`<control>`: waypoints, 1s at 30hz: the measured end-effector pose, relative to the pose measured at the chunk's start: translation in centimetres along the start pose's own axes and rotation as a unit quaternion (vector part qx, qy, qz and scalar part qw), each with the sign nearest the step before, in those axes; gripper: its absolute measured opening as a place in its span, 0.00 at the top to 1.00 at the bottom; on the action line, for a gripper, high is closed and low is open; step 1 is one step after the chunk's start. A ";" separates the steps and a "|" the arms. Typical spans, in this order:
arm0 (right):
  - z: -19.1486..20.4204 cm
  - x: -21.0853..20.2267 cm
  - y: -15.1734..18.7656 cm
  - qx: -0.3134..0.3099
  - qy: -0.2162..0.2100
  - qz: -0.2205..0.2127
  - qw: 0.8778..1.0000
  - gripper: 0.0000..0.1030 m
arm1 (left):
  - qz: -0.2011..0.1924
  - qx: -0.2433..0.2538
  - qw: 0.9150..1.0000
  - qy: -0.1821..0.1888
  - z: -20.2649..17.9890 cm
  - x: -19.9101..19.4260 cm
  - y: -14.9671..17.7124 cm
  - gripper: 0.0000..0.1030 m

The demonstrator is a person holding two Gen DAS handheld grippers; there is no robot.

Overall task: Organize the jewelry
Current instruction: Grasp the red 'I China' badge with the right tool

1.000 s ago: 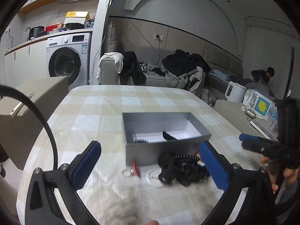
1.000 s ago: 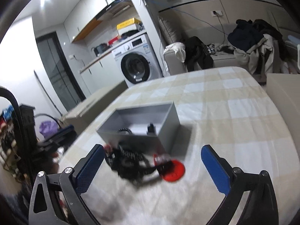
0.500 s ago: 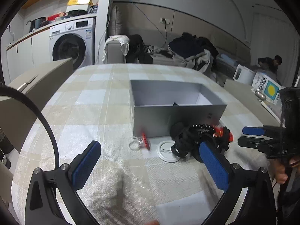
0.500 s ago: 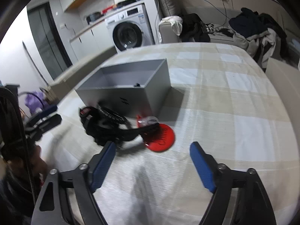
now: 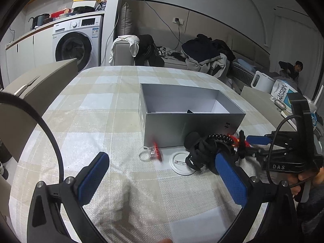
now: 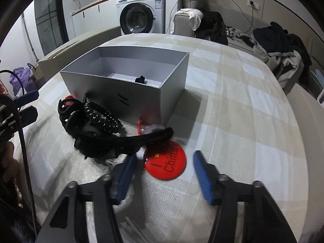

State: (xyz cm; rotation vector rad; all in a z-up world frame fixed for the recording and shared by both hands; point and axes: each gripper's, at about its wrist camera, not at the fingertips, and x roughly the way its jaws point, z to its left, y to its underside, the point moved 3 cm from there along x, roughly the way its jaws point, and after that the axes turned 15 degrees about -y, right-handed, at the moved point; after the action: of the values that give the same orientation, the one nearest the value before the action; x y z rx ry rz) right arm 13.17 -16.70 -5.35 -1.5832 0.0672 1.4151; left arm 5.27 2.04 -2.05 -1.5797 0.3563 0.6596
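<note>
Red round badge (image 6: 165, 163) w/ "I ... China" print flat on checked tablecloth (image 6: 232, 101), just in front of grey box (image 6: 141, 93) near corner, straddled by right gripper (image 6: 165, 169). No long axis on badge itself (round); print reads sideways in right wrist view, text running up toward box. Beside it, tangle of black hair accessories (image 6: 95, 125): coiled tie on top, long black clip arm stretched roughly left-to-right, tip overlapping badge's upper edge, next to a small clear-and-red piece (image 6: 147, 126). Right gripper jaws have just been closing, now partly closed, badge between but pads not yet pressing; nothing held. Left gripper (image 5: 162, 174) wide open, empty, hovering over cloth short of white disc (image 5: 181, 163) & red-clear clip (image 5: 151, 152). Likely step: pinch badge, lift, drop in box, which looks to hold only one small dark item (image 6: 140, 79). To do well: lower pads to cloth level, catch the rim edge-on, keep left pad clear of black clip so it doesn't drag along; thin flat disc probably slips, so slow squeeze.
</note>
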 end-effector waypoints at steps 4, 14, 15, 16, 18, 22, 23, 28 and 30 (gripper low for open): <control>-0.1 -0.7 0.8 0.004 -0.001 -0.004 1.000 0.60 | -0.002 0.000 1.000 -0.001 0.0 0.0 -0.1 0.01; -1.0 -4.6 2.2 0.058 -0.082 -0.066 0.993 0.60 | -0.001 0.001 1.000 -0.003 -0.1 -0.1 0.0 0.01; -1.0 -4.9 2.2 0.059 -0.088 -0.074 0.992 0.60 | -0.001 0.001 1.000 -0.003 -0.1 -0.1 0.0 0.01; -1.0 -5.1 2.2 0.061 -0.092 -0.082 0.990 0.60 | -0.001 0.001 1.000 -0.004 -0.1 -0.1 0.0 0.01; -0.9 -5.6 2.2 0.066 -0.097 -0.097 0.988 0.60 | -0.001 0.003 1.000 -0.005 -0.2 -0.1 0.0 0.01; -0.4 -6.3 1.9 0.069 -0.114 -0.127 0.983 0.60 | 0.001 0.002 1.000 0.001 -0.5 -0.1 -0.1 0.01; -0.2 -6.4 1.8 0.070 -0.121 -0.136 0.981 0.60 | 0.006 0.004 1.000 -0.001 -0.8 0.2 -0.2 0.01; 0.2 -6.6 1.5 0.072 -0.136 -0.145 0.977 0.60 | 0.035 0.026 0.999 -0.020 -2.1 1.8 -0.4 0.02; 0.2 -6.6 1.5 0.071 -0.135 -0.146 0.978 0.60 | 0.038 0.043 0.998 -0.015 -2.7 2.0 -0.5 0.09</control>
State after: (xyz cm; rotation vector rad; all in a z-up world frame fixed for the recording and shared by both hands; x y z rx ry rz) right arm 9.97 -20.88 -1.06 -1.2171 -0.2123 1.3470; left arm 7.65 -0.24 -2.87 -1.4782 0.4190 0.7154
